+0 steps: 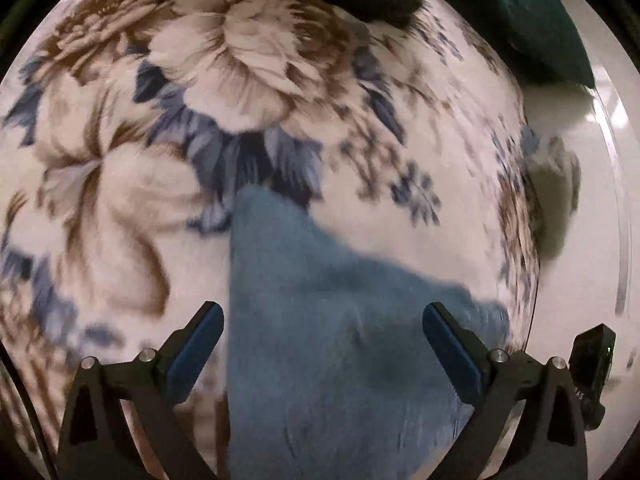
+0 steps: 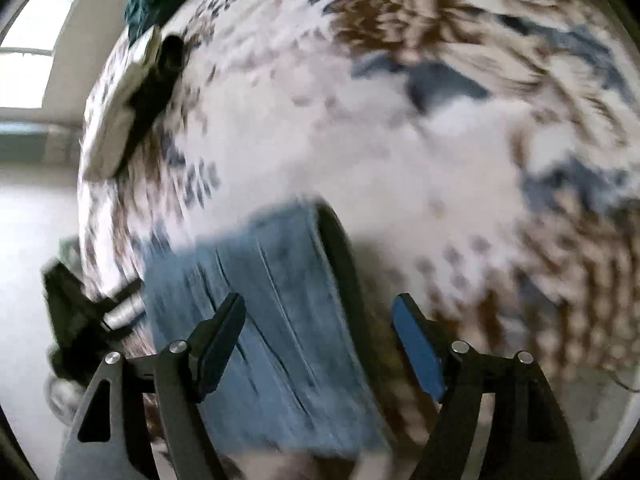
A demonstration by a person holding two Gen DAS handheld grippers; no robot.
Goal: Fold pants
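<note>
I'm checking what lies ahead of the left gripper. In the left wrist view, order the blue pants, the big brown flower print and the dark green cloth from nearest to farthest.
1. Blue pants, between the left gripper's open fingers.
2. Big brown flower print, ahead on the bedspread.
3. Dark green cloth, far edge, upper right.

We count one pair of blue pants [image 1: 320, 320], one floral blanket [image 1: 160, 120] beneath it, and two grippers: the left gripper [image 1: 323, 316] and the right gripper [image 2: 318, 312], each with two fingers spread apart. We also count one dark green cloth [image 1: 532, 16].
</note>
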